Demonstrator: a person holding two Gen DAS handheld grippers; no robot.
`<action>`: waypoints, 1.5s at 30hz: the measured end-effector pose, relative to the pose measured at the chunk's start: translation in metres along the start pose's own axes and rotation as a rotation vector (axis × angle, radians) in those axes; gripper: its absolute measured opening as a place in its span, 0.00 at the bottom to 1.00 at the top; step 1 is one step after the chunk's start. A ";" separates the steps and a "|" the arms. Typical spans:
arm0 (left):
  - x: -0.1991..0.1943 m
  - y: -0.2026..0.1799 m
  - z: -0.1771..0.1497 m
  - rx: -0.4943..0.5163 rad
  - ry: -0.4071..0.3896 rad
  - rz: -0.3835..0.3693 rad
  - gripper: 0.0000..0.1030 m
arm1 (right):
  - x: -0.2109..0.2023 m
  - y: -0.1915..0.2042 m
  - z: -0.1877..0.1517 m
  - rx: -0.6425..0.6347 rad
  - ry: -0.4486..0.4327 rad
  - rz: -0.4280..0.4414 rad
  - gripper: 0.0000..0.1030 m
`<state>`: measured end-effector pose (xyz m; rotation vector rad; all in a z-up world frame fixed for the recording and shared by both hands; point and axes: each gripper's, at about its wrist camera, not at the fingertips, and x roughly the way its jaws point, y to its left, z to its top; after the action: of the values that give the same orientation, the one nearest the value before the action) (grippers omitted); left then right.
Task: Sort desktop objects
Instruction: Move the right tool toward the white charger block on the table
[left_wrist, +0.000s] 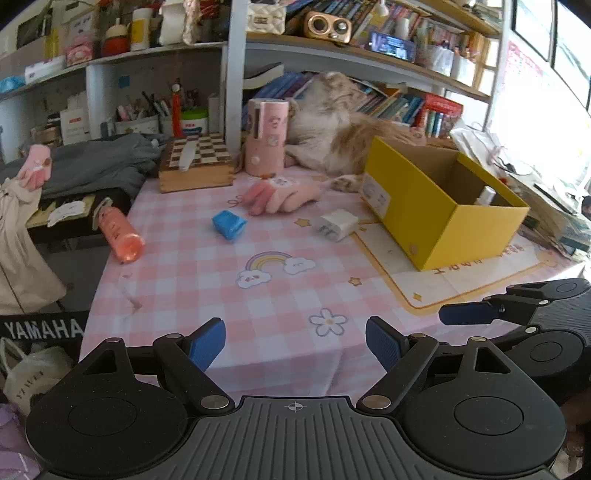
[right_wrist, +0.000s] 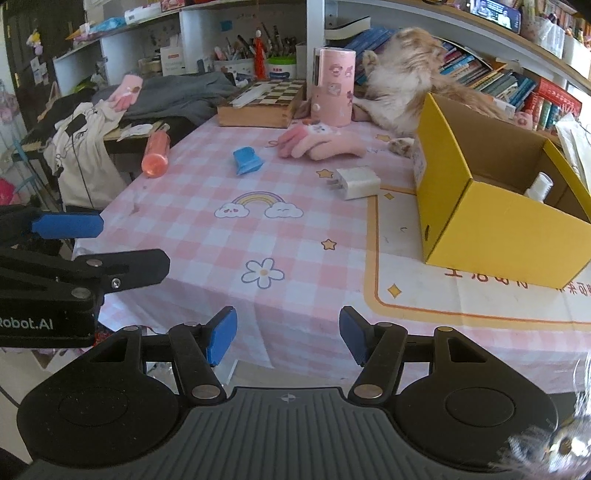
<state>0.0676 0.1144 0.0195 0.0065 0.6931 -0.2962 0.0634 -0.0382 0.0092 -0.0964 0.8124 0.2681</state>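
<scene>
On the pink checked tablecloth (left_wrist: 221, 295) lie an orange bottle (left_wrist: 120, 232) on its side at the left edge, a blue packet (left_wrist: 229, 223), a pink glove (left_wrist: 284, 195) and a white charger plug (left_wrist: 337, 224). A yellow cardboard box (left_wrist: 443, 206) stands open at the right with a small white bottle (left_wrist: 485, 195) inside. My left gripper (left_wrist: 295, 343) hovers open over the table's near edge, nothing between its fingers. My right gripper (right_wrist: 288, 338) is also open and empty, just right of the left one. The same glove (right_wrist: 321, 144), plug (right_wrist: 356, 182), packet (right_wrist: 246, 159) and box (right_wrist: 491, 206) show in the right wrist view.
A cat (left_wrist: 340, 129) lies at the back beside a pink cylinder holder (left_wrist: 266, 138) and a wooden chessboard box (left_wrist: 195, 162). Grey clothes (left_wrist: 96, 162) and a second pink glove (left_wrist: 35, 168) are piled at left. Crowded shelves (left_wrist: 332, 55) rise behind.
</scene>
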 end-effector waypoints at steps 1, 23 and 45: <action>0.002 0.002 0.001 -0.004 0.000 0.006 0.83 | 0.003 0.000 0.002 -0.004 0.002 0.002 0.57; 0.092 0.023 0.068 -0.051 0.022 0.086 0.83 | 0.090 -0.040 0.075 -0.011 0.015 0.056 0.57; 0.193 0.047 0.111 -0.061 0.128 0.146 0.83 | 0.167 -0.071 0.118 -0.013 -0.001 -0.023 0.74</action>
<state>0.2907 0.0963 -0.0211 0.0185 0.8245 -0.1347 0.2754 -0.0512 -0.0325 -0.1176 0.8081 0.2511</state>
